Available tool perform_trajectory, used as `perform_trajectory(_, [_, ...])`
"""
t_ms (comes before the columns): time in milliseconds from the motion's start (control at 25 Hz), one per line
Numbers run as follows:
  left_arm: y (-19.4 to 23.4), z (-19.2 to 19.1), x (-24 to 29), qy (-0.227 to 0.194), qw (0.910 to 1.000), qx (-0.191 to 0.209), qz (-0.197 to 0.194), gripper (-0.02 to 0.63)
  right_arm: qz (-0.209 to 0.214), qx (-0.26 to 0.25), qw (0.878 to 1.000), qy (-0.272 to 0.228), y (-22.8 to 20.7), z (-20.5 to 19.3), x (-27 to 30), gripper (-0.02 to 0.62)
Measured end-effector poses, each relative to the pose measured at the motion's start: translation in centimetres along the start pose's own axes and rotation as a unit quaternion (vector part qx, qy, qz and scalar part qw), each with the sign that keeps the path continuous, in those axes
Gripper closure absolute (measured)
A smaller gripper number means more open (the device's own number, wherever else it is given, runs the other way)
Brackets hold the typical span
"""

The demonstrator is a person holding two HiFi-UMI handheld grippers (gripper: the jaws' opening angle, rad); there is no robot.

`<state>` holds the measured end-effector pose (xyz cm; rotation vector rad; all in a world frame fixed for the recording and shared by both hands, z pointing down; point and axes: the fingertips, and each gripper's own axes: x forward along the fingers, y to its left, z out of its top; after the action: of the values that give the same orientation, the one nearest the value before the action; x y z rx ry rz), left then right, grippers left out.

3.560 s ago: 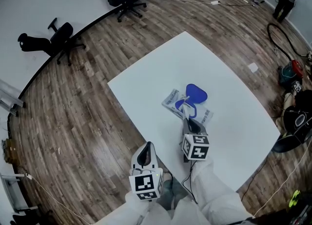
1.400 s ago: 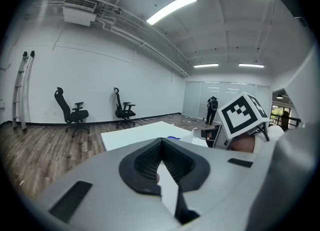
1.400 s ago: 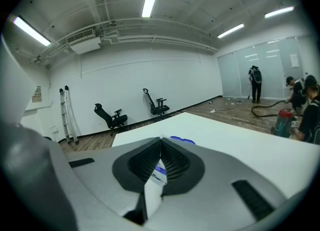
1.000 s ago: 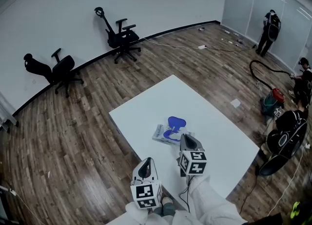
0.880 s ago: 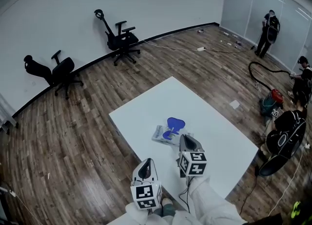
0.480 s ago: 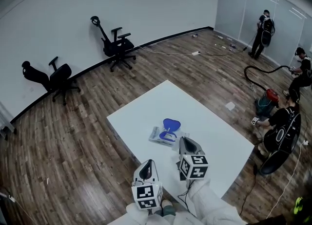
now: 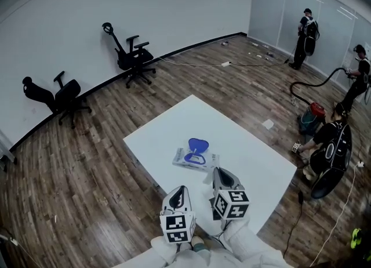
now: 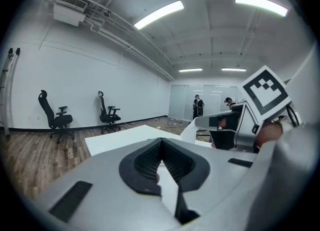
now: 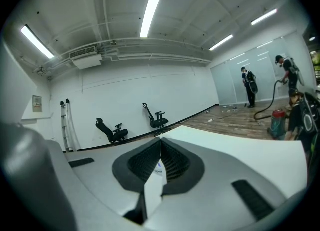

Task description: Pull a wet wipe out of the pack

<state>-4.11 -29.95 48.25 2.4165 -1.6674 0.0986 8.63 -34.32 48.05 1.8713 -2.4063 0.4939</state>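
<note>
The wet-wipe pack (image 7: 196,159) lies flat mid-table with its blue lid (image 7: 198,144) flipped open. My right gripper (image 7: 219,171) hovers near the table's front edge, short of the pack, shut. In the left gripper view a white wet wipe (image 8: 191,129) hangs from the right gripper's tip (image 8: 199,121). In the right gripper view the jaws (image 9: 161,141) meet at the tip, with white and a speck of blue print in the slit. My left gripper (image 7: 180,190) is held beside it, off the table's near corner, shut and empty (image 8: 161,141).
The white table (image 7: 243,145) stands on wood floor. Two office chairs (image 7: 130,58) (image 7: 55,93) are by the far wall. People (image 7: 306,32) (image 7: 330,148) and a vacuum (image 7: 313,113) are at the right. A paper scrap (image 7: 267,124) lies on the floor.
The right gripper has drawn back from the pack's opening toward the near edge. The head view has lifted and takes in more of the room. The pack stays put.
</note>
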Motion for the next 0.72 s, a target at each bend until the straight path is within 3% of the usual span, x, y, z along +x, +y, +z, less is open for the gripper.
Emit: perform_trajectory(720, [-3.1, -2.1, 1.2, 0.021, 0.9993, -0.016, -0.027, 0.606, -0.036, 0.044, 0.998, 0.029, -3.2, -5.3, -6.1, 0.584])
